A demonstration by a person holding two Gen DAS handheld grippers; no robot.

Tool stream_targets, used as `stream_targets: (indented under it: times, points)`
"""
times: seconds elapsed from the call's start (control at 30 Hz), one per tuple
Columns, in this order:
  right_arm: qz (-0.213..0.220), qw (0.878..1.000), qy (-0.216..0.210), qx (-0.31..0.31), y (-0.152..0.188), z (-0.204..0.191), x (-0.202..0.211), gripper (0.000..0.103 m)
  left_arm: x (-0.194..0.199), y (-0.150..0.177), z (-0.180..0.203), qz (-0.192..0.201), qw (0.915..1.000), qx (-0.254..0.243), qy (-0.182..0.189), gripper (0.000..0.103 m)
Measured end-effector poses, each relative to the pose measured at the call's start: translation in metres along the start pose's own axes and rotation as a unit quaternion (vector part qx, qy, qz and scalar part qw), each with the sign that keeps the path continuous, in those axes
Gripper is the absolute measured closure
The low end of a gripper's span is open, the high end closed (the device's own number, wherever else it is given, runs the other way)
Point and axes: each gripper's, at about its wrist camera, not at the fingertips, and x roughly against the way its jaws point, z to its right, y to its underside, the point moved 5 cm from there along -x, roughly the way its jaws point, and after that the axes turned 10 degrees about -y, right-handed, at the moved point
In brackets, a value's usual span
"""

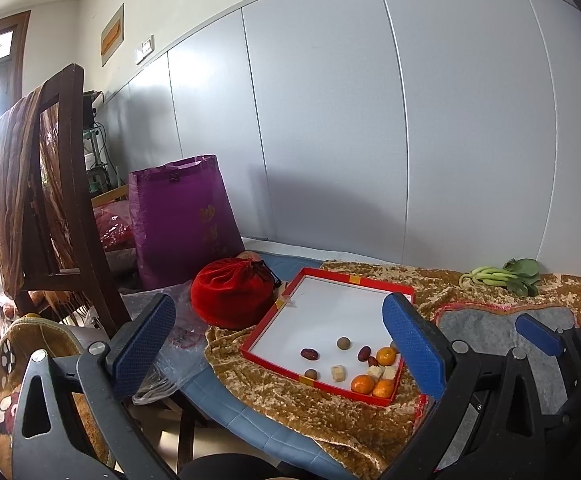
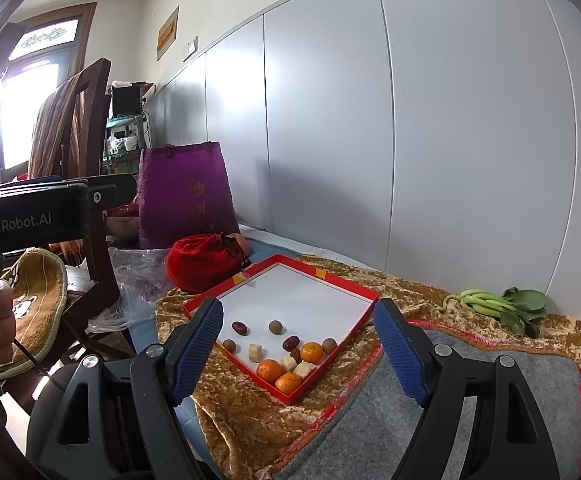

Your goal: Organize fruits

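A red-rimmed white tray (image 1: 332, 274) (image 2: 326, 276) lies on a gold cloth. Its near corner holds three mandarins (image 1: 362, 384) (image 2: 269, 371), red dates (image 1: 309, 354) (image 2: 239, 327), brown longans (image 1: 343, 343) (image 2: 275, 326) and pale cubes (image 1: 338, 373) (image 2: 255, 352). My left gripper (image 1: 280, 340) is open and empty, held above the tray's near side. My right gripper (image 2: 298, 348) is open and empty, fingers apart either side of the fruit in its view; one of its blue fingers (image 1: 538, 330) shows in the left wrist view.
A grey felt mat (image 2: 430, 420) (image 1: 490, 328) lies right of the tray. Green vegetables (image 1: 502, 276) (image 2: 498, 306) lie at the far right by the wall. A red pouch (image 1: 230, 292) (image 2: 204, 266), purple bag (image 1: 182, 216) (image 2: 184, 192) and wooden chair (image 1: 62, 200) stand left.
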Motion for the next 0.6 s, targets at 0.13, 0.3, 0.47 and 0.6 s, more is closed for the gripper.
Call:
stream_targets:
  times: [0.13, 0.3, 0.47, 0.6]
  points:
    - [-0.001, 1.000, 0.001, 0.002, 0.0008, -0.0005, -0.0013, 0.023, -0.0017, 0.0018, -0.0014, -0.002, 1.0000, -0.001, -0.003, 0.000]
    - [-0.008, 1.000, -0.002, 0.002, 0.0031, -0.0023, -0.0038, 0.023, -0.0022, 0.0042, -0.0054, -0.005, 0.9999, -0.002, -0.009, 0.000]
    - [-0.008, 1.000, -0.002, 0.005, 0.0036, -0.0038, -0.0038, 0.023, -0.0032, 0.0058, -0.0076, -0.007, 0.9999, -0.005, -0.009, 0.000]
    - [-0.008, 1.000, -0.002, 0.005, 0.0040, -0.0038, -0.0037, 0.023, -0.0030, 0.0058, -0.0080, -0.007, 0.9999, -0.004, -0.008, 0.000]
